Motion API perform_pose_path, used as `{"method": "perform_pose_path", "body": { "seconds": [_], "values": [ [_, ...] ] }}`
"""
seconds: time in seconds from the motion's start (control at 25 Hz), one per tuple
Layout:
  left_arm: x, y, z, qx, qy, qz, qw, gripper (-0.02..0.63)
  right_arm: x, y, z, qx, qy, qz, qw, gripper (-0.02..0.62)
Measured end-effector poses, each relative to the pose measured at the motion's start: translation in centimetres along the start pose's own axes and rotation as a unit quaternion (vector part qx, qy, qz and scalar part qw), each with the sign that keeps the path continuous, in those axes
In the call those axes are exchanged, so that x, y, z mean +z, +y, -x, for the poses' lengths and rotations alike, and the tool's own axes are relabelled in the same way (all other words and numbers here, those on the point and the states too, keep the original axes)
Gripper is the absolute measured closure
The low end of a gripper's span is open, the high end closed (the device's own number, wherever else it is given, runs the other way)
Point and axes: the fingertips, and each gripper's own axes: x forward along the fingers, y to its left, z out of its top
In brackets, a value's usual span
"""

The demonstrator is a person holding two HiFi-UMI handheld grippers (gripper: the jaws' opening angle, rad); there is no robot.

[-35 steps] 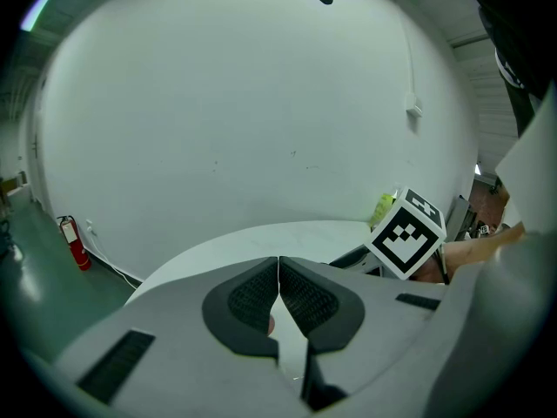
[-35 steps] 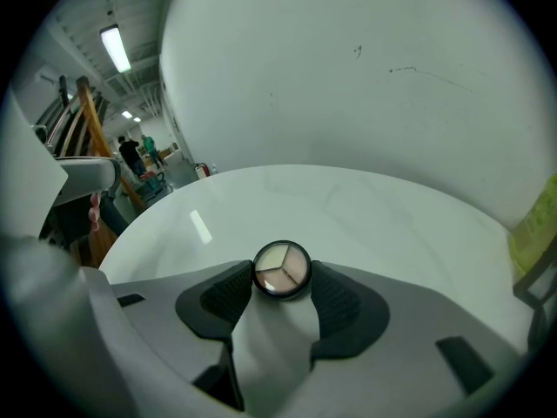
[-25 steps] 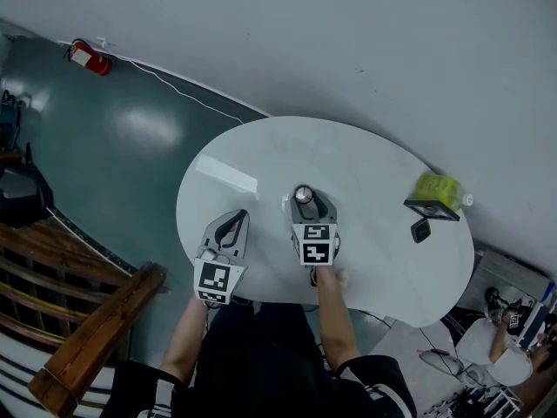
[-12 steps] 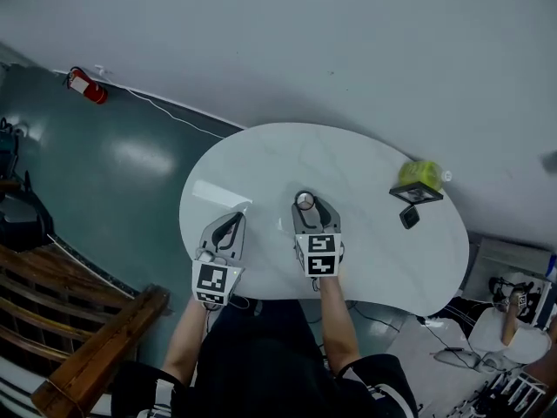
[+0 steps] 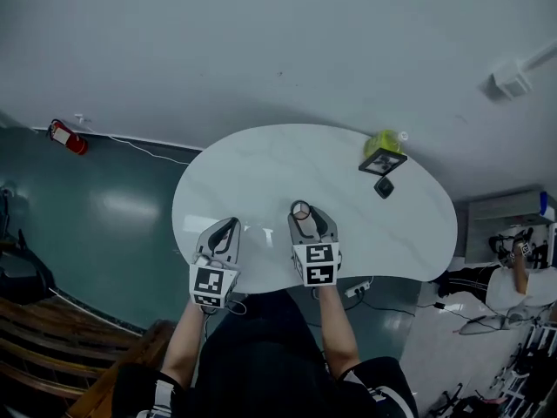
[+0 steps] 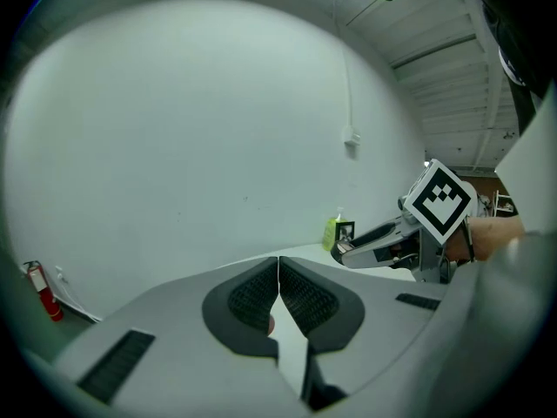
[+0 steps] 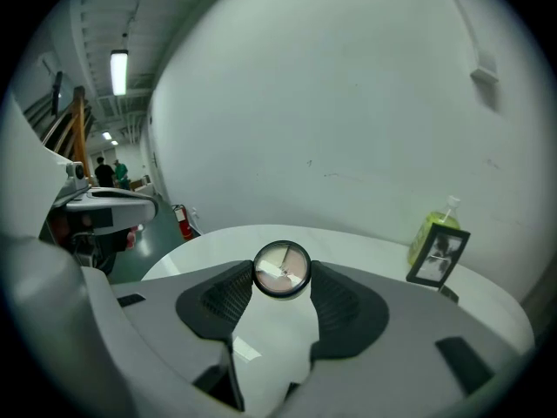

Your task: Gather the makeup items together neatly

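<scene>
Over the near edge of the white table point(image 5: 261, 159), I am holding a round compact point(image 7: 281, 269).
My right gripper point(image 5: 302, 212) is pinching the compact between its pads, while my left gripper point(image 6: 278, 273) is sitting nearby with jaws pressed together. A green bottle point(image 5: 384, 141) and a picture frame point(image 5: 381, 162) are standing at the far rim.

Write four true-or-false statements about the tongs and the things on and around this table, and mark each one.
1. The right tongs hold a round compact. True.
2. The left tongs stand wide open. False: their jaws are closed together.
3. A green bottle stands behind a picture frame near the far edge of the table. True.
4. The red fire extinguisher stands on the table. False: it is on the floor by the wall.
</scene>
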Motion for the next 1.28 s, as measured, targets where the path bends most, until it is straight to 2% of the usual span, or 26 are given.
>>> {"method": "perform_pose_path", "body": {
  "seconds": [0.48, 0.76, 1.04, 1.28],
  "values": [
    [-0.3, -8.9, 0.8, -0.097, -0.003, -0.037, 0.9946, 0.586, -6.5, -5.4, 9.8, -0.102, -0.001, -0.052, 0.993, 0.364],
    [-0.4, -13.5, 0.1, -0.125, -0.002, -0.044, 0.9912, 0.586, -9.9, -9.7, 13.4, -0.141, 0.004, -0.081, 0.987, 0.364],
    [-0.7, -17.1, -1.4, -0.113, 0.004, -0.043, 0.9926, 0.586, -12.5, -13.9, 14.7, -0.139, 0.012, -0.089, 0.986, 0.364],
    [-1.8, -19.7, -3.0, -0.091, 0.023, -0.029, 0.9952, 0.586, -14.9, -16.1, 13.6, -0.106, 0.035, -0.084, 0.990, 0.364]
  ]
}}
